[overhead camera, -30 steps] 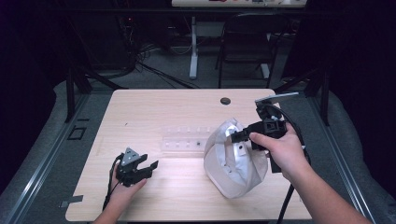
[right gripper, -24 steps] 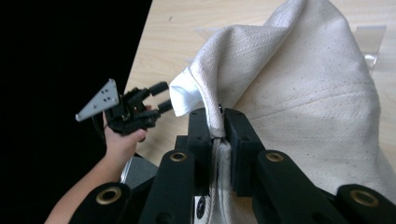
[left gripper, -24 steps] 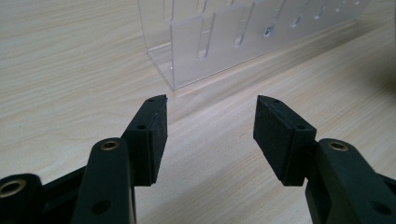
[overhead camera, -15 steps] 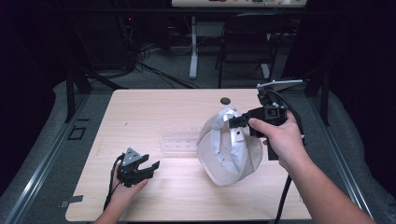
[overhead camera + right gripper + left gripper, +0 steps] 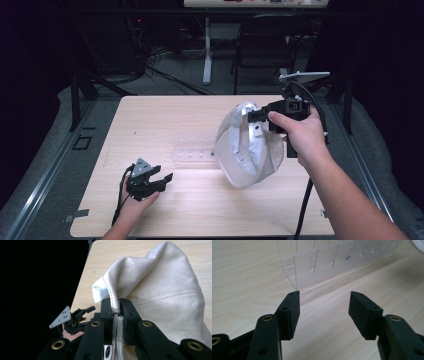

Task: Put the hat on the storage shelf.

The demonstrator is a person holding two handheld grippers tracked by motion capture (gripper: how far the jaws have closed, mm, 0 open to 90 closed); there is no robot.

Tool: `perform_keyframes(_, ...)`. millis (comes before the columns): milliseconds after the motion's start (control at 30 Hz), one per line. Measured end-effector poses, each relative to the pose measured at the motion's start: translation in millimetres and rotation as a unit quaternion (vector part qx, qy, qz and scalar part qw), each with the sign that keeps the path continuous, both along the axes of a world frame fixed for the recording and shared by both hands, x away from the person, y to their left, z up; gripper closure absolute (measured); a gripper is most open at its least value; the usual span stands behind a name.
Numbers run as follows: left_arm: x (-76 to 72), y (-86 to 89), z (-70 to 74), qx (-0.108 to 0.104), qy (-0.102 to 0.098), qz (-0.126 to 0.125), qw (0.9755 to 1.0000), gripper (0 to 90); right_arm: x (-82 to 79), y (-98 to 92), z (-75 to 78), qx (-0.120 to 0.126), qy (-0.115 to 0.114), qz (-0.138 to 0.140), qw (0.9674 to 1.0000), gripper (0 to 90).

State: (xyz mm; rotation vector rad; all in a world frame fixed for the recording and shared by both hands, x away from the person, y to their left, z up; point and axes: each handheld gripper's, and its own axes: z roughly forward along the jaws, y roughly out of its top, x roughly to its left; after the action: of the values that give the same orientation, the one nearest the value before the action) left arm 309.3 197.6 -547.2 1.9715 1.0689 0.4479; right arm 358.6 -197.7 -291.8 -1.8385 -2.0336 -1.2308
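- Lifting step: right gripper (image 5: 253, 116), jaws clamped on the white canvas bag's (image 5: 250, 150) rim, holds it beside the clear plastic rack (image 5: 194, 152).
- Left gripper (image 5: 159, 181) rests nearer the person than the rack, jaws apart and empty; next it likely needs to catch the rim's other side.

On the bench (image 5: 165, 215), the rack (image 5: 195, 152) lies mid-bench; the bag (image 5: 250, 150) hangs at its right in the right tool (image 5: 256, 116), the left tool (image 5: 159, 181) before its left end.
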Motion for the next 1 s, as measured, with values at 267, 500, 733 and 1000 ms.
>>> perform_keyframes(267, -0.4, -5.0, 0.8, 0.008, 0.001, 0.004, 1.0, 50.0, 10.1, 3.1, 3.5, 0.006, -0.008, -0.01, 0.9999, 81.5)
perform_keyframes(500, -1.5, -5.4, 2.8, 0.0, 0.0, 0.002, 1.0, 47.2, 17.3, 12.2, 6.2, 0.002, -0.012, -0.006, 0.9999, 81.5)
perform_keyframes(733, -1.8, -6.4, 2.5, 0.007, 0.001, -0.006, 1.0, 46.2, 25.0, 23.1, 8.5, 0.006, -0.013, -0.005, 0.9999, 81.6)
perform_keyframes(1000, -5.1, -13.4, 6.4, -0.002, -0.022, -0.014, 0.9997, 43.1, 33.0, 31.1, 10.2, 0.015, -0.019, -0.012, 0.9996, 81.6)
